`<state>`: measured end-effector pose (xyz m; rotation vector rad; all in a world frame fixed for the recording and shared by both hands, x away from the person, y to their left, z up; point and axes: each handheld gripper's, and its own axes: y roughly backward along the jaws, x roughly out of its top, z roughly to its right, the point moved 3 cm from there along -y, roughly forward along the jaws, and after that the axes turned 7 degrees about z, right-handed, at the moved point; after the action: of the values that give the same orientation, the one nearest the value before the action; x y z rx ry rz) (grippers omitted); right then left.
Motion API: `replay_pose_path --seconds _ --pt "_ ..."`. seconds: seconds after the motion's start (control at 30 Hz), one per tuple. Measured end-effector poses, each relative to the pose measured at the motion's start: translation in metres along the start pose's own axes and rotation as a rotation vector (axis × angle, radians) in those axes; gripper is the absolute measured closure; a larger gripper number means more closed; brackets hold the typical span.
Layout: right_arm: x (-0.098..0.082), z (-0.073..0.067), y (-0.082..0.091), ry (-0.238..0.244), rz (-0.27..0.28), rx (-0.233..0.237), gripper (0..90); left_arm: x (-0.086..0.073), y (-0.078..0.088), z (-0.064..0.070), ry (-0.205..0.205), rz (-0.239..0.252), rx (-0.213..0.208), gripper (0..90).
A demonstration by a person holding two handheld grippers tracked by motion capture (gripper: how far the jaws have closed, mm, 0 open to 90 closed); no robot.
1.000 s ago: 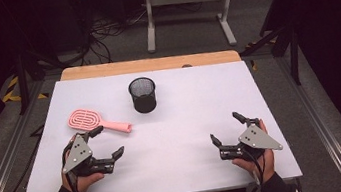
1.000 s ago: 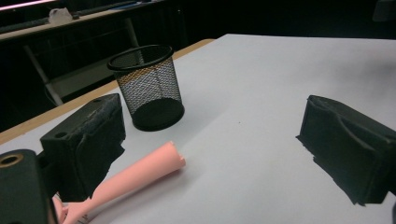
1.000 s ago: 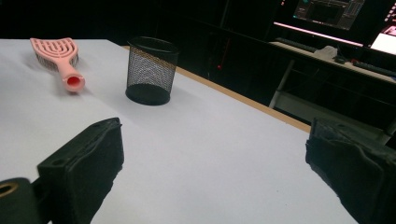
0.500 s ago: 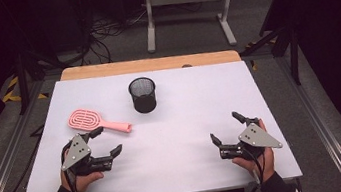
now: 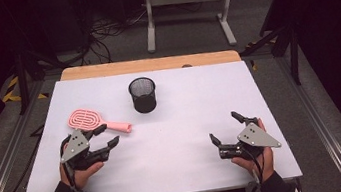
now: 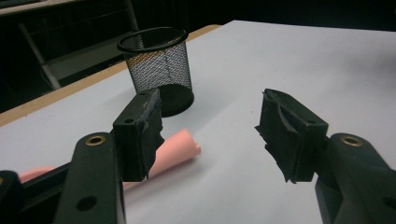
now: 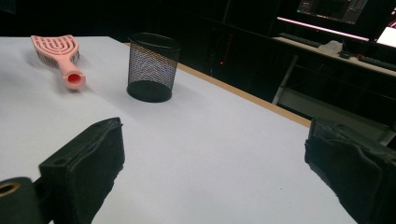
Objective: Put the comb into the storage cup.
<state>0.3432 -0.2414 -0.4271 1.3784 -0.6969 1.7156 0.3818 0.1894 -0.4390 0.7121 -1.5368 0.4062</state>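
On the white-topped bench (image 5: 184, 139) with a pale wooden strip along its far edge, a pink plastic hairbrush with a looped, slotted head (image 5: 92, 120) lay flat on the left half, its handle pointing toward the middle. A black wire-mesh pen cup (image 5: 143, 94) stood upright farther back, near the centre, well apart from the brush head and a little beyond the handle's tip.

The left tongs (image 5: 106, 138) rested low over the bench in the person's left hand (image 5: 80, 171), just on the near side of the brush handle. In the left gripper view the left tongs (image 6: 210, 130) pointed toward the mesh cup (image 6: 159, 65); the rounded end of the pink handle (image 6: 180, 149) lay on the bench behind the jaw at the left of that view, partly hidden by it. The jaws had just been closing and stood about half open, with bare bench surface between the pads and nothing pinched; whether the one jaw touched the handle could not be told.

The right tongs (image 5: 223, 131) sat in the right hand (image 5: 258, 157) near the front right of the bench, well apart from brush and cup. In the right gripper view the right tongs (image 7: 212, 163) had their jaws spread wide and held nothing, with the cup (image 7: 152, 65) and the brush (image 7: 58, 53) lying far off across the bench.
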Motion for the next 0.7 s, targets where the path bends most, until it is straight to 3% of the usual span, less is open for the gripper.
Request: replay_pose_path --seconds 0.03,0.13,0.33,0.43,0.63,0.7 --pt "0.0 0.0 0.0 -0.004 0.001 -0.002 5.8 0.004 -0.006 -0.005 -0.004 -0.024 0.022 46.3" --pt "0.0 0.001 -0.001 -0.009 -0.003 -0.001 6.0 0.007 -0.016 -0.012 0.013 -0.059 0.031 61.6" --pt "-0.002 -0.002 -0.003 0.003 -0.02 0.005 6.4 0.009 -0.042 -0.025 0.025 -0.144 0.018 84.3" --pt "-0.003 -0.002 -0.003 0.005 -0.023 0.008 6.7 0.008 -0.054 -0.029 0.025 -0.193 0.015 89.7" --pt "-0.005 -0.001 -0.004 0.007 -0.035 0.012 6.9 0.004 -0.073 -0.036 0.043 -0.265 0.027 89.9" --pt "-0.005 -0.002 -0.004 0.008 -0.036 0.013 7.0 0.0 -0.083 -0.041 0.05 -0.311 0.029 90.0"
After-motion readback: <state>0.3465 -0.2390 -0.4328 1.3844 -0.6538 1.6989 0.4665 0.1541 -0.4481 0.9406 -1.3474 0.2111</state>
